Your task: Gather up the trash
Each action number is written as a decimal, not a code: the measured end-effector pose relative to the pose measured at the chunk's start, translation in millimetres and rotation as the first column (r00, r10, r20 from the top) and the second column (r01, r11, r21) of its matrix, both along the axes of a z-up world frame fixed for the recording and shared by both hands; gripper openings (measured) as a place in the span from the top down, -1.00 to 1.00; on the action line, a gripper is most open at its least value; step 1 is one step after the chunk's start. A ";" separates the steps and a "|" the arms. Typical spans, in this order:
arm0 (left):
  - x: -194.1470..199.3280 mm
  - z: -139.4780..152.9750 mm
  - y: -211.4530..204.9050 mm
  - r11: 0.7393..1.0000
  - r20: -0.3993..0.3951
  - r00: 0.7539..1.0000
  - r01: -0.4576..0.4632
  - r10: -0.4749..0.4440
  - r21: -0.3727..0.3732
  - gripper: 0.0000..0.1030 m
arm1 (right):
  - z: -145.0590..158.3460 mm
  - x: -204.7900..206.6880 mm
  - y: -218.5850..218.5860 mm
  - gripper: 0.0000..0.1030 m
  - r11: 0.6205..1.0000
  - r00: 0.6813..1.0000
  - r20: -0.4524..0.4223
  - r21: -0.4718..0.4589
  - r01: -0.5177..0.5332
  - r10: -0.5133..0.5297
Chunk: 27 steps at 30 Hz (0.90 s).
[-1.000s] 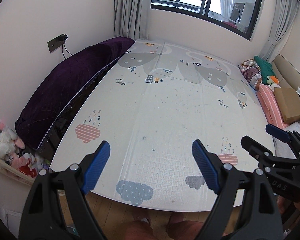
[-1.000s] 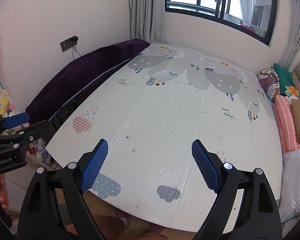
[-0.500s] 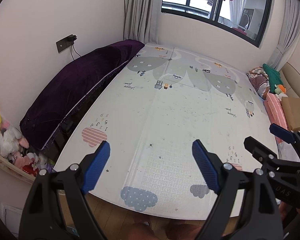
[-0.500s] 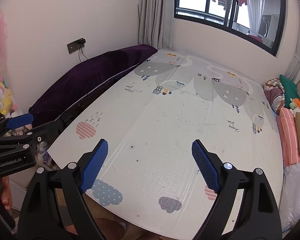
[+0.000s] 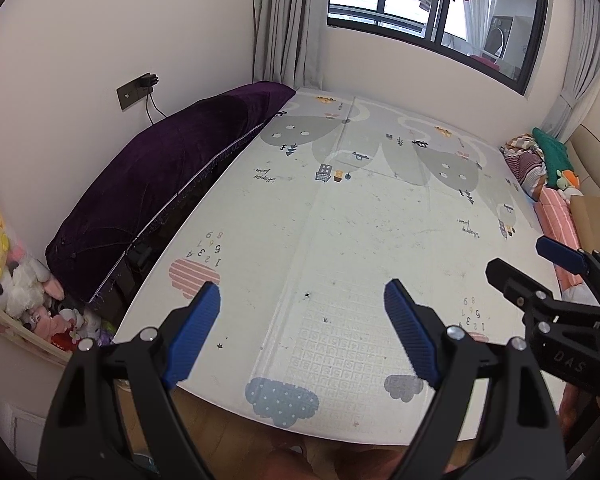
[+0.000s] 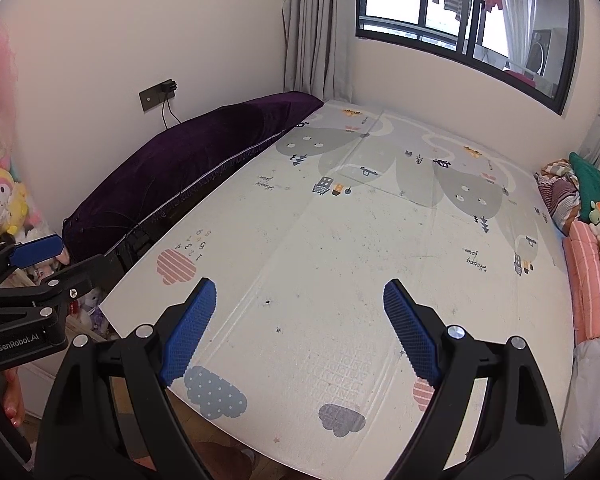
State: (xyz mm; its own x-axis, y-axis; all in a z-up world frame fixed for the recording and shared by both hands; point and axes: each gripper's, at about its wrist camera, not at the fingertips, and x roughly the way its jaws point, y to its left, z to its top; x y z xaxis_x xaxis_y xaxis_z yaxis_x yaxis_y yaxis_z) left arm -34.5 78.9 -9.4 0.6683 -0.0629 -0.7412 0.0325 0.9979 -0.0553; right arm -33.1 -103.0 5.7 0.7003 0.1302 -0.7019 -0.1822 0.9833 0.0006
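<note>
I've tilted both views up the mat [image 5: 340, 220]; left gripper [image 5: 302, 334] & right gripper [image 6: 298, 332] wide, empty; only specks [image 6: 267, 302] at 12.

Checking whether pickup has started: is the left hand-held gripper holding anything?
No, the left hand-held gripper stands open and empty above the play mat.

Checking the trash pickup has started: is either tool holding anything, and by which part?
Nothing is held. The left tool and right tool are both open and empty above the play mat.
</note>
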 end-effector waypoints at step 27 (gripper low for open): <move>8.5 0.2 -2.4 1.000 0.007 1.000 -0.007 0.007 -0.001 -0.63 | 2.9 8.7 -0.1 -0.61 1.000 1.000 0.007 -0.006 -0.007 0.007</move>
State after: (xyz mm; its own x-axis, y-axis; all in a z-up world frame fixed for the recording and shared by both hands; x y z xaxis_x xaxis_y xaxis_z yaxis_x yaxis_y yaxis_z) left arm -26.0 76.5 -9.2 0.6738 -0.0592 -0.7365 0.0260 0.9981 -0.0565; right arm -24.3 -103.2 8.6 0.7043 0.1312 -0.6976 -0.1892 0.9819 -0.0063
